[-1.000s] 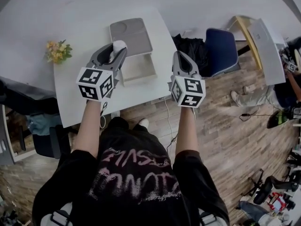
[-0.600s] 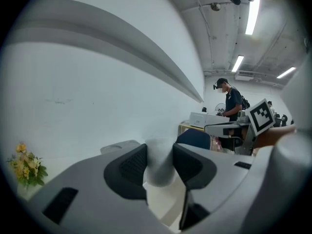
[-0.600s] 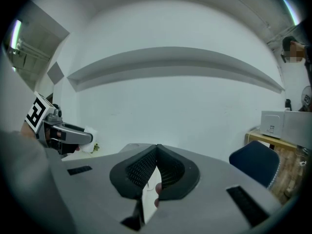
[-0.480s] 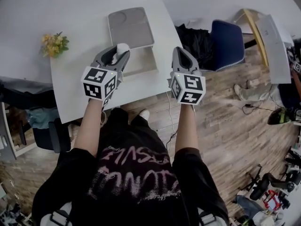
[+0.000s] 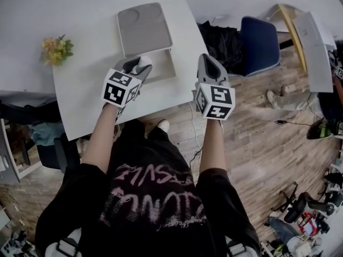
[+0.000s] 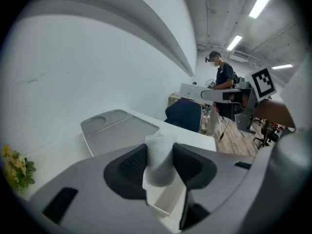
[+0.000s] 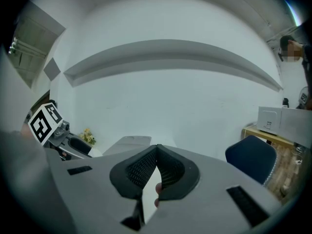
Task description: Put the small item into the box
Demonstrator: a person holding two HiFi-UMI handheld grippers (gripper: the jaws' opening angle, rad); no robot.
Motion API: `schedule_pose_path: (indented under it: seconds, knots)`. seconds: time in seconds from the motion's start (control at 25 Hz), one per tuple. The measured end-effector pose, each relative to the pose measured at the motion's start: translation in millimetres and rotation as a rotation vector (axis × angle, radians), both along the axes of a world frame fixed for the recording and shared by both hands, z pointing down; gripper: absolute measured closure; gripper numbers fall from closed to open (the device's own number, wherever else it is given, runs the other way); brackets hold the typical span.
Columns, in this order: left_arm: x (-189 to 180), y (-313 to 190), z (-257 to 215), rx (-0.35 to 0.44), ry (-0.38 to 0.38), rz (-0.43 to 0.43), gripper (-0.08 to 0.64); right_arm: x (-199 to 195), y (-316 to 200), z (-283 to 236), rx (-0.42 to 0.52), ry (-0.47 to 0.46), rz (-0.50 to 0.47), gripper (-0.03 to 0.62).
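Tabletop (image 5: 80,92): white, rect., mostly bare; backs onto pale wall.
Flowers (image 5: 55,50): small yellow bunch w/ green leaves, at tabletop's left edge.
Chair (image 5: 260,47): dark blue, padded, on floor just right of tabletop.
Black cloth (image 5: 220,42): heaped btwn tabletop's right edge & blue chair.
Floor (image 5: 268,154): brown wood planks.
Cable (image 5: 193,133): thin, pale, drops from tabletop's near edge onto floor.
2nd table (image 5: 313,52): long, white, far right; yellow-wood frame (image 5: 285,31) beside it.
Bystander (image 6: 223,79): dark top, standing well behind blue chair.
Office chairs (image 5: 300,213): black, wheeled, bottom-right of head view.
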State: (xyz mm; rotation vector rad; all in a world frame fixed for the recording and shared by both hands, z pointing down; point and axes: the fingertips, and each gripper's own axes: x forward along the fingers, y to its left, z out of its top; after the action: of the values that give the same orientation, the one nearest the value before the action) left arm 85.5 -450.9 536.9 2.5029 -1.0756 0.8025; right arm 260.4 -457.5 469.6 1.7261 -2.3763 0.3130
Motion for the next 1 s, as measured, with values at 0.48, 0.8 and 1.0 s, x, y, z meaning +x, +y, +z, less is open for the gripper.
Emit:
schedule_pose_path:
  seconds: [0.48, 0.8, 1.0]
  knots:
    - [13.4, 6.5, 55.2, -0.119, -0.226, 0.164, 0.391, 16.5, 2.1, 15.9, -0.036, 0.004, 0.016, 0.583]
    - [14.0, 11.8, 77.5, -0.142, -0.395, 0.287, 0.391, 18.5, -1.2, 23.0, -0.051, -0.002, 0.01, 0.583]
    - [15.1, 14.5, 88.4, -0.2, -0.424, 0.338, 0.391, 21.1, -2.8, 26.1, -0.062, -0.002, 0.01, 0.583]
